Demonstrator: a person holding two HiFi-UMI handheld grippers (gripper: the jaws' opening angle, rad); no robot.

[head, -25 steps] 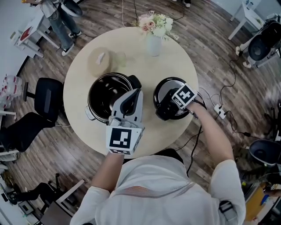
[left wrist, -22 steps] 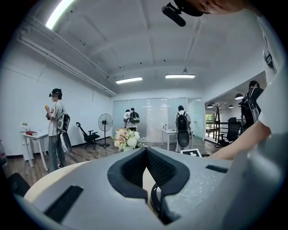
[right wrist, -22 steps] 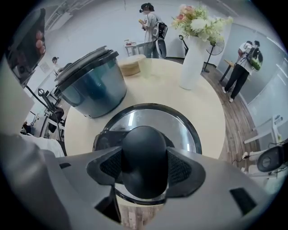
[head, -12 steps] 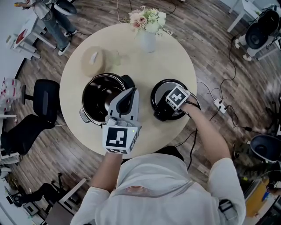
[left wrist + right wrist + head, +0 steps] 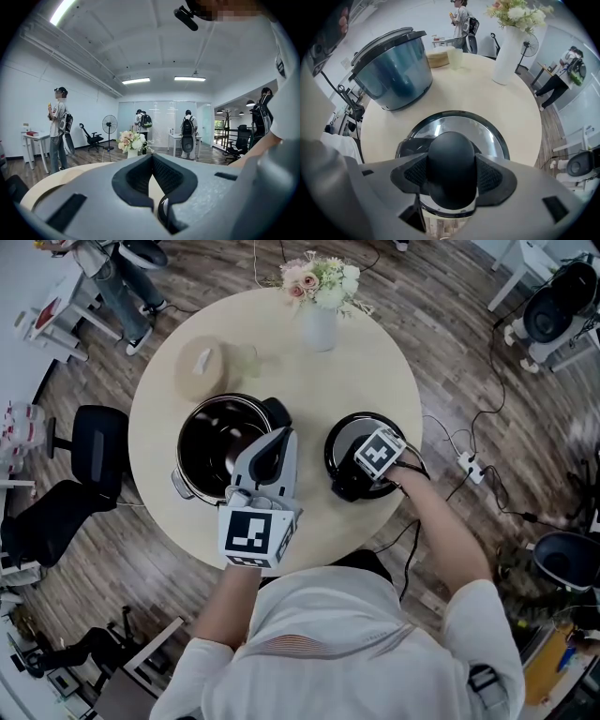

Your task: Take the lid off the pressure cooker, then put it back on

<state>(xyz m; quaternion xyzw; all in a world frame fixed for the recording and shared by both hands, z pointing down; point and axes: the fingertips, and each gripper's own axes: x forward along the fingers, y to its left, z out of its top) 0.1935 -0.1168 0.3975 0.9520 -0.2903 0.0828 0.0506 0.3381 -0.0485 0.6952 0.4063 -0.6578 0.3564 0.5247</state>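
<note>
Black knob (image 5: 451,164) of the lid (image 5: 349,430) is clamped between the right gripper (image 5: 451,180) jaws. The lid has sunk onto the round table (image 5: 309,381), just right of the open pressure cooker (image 5: 220,446). Removal looks complete; refitting comes next. The left gripper (image 5: 270,448) is closed and empty.

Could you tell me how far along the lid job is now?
Lid removal looks done: the pressure cooker stands open and the lid lies on the table beside it. In hand: the right gripper is clamped on the lid's knob; the left gripper is shut, empty. Left: putting the lid back on.
</note>
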